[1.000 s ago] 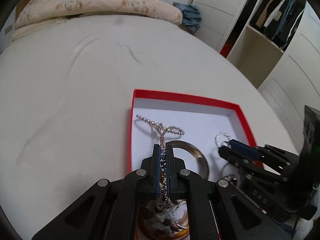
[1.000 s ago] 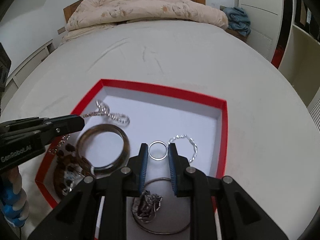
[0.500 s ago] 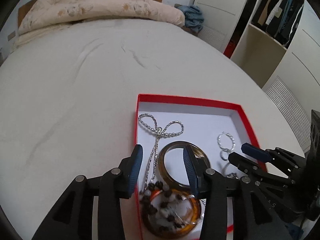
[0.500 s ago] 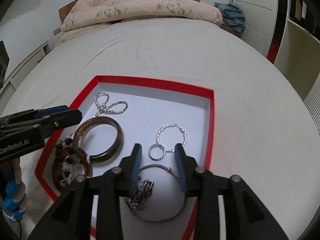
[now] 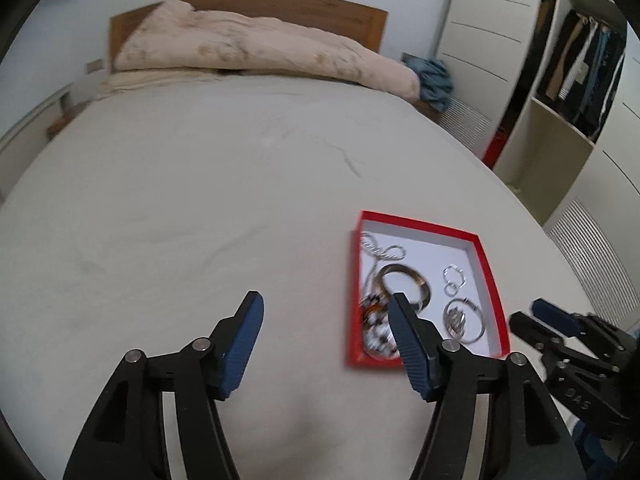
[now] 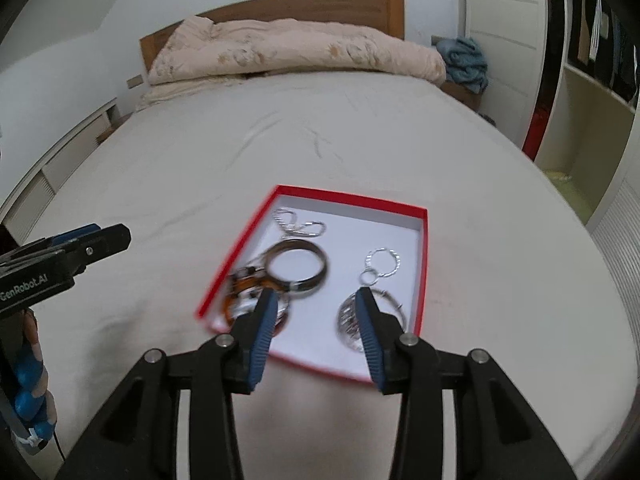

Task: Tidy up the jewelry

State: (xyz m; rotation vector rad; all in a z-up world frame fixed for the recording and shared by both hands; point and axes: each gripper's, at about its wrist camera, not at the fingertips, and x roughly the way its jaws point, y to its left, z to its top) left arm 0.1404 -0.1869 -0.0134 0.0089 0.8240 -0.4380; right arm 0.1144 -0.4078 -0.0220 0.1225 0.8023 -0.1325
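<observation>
A red box point(image 5: 492, 276) point(image 6: 425, 240) with a white floor lies on the bed and holds several pieces of jewelry. In it are a silver chain point(image 5: 382, 251) point(image 6: 298, 226), a dark brown bangle point(image 5: 408, 284) point(image 6: 298, 266), an amber beaded bracelet point(image 5: 376, 330) point(image 6: 240, 292), small silver rings point(image 5: 454, 278) point(image 6: 382, 262) and a large hoop with a silver charm point(image 5: 464, 322) point(image 6: 352, 316). My left gripper point(image 5: 324, 316) is open and empty, above the sheet left of the box. My right gripper point(image 6: 316, 300) is open and empty, above the box's near edge.
The grey bed sheet point(image 5: 200, 200) spreads wide around the box. A rolled beige duvet point(image 5: 256, 56) lies at the headboard. White wardrobes and open shelves point(image 5: 560, 80) stand to the right of the bed.
Both grippers have pulled back and up from the box. The left let go of the silver chain, which lies in the box, and opened wide. The right opened wider.
</observation>
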